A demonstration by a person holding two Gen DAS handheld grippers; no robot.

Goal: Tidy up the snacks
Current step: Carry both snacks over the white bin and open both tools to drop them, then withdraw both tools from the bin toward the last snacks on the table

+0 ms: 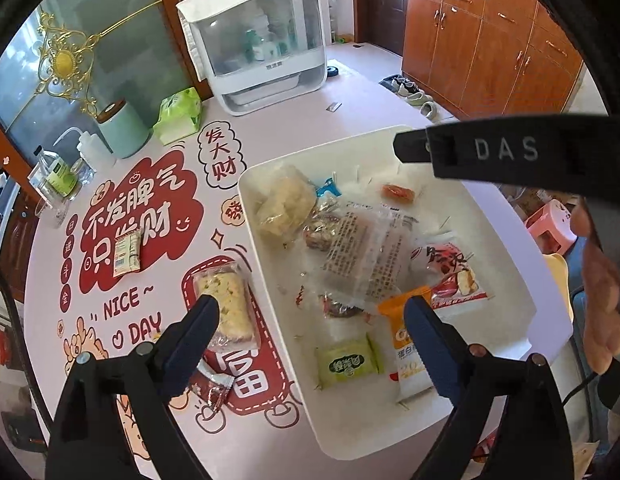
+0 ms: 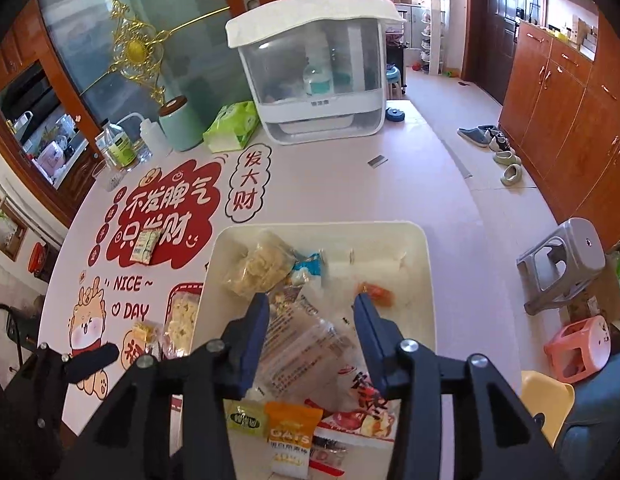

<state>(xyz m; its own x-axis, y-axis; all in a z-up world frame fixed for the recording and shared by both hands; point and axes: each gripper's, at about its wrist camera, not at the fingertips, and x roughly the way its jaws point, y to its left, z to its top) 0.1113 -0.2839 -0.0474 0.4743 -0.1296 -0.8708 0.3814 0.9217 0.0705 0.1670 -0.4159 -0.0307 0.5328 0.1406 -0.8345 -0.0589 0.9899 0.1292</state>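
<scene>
A white tray (image 1: pixel 506 240) holds several snack packets: a clear printed bag (image 1: pixel 370 252), an orange oat bar (image 1: pixel 410 344), a green packet (image 1: pixel 348 364), a red-and-white packet (image 1: pixel 454 272). My left gripper (image 1: pixel 312 312) is open and empty above the tray's left rim. On the table lie a cracker pack (image 1: pixel 228 308), a small yellow packet (image 1: pixel 127 253) and a red wrapper (image 1: pixel 212 390). My right gripper (image 2: pixel 312 306) is open and empty over the tray (image 2: pixel 426 272), above the clear bag (image 2: pixel 302 344). Its finger shows in the left wrist view (image 1: pixel 510 150).
A white cabinet box (image 1: pixel 262 44) stands at the table's back. A green tissue pack (image 1: pixel 178 114), a mint canister (image 1: pixel 120 128) and bottles (image 1: pixel 58 178) stand at the back left. Stools (image 2: pixel 562 268) and shoes (image 2: pixel 494 144) are on the floor to the right.
</scene>
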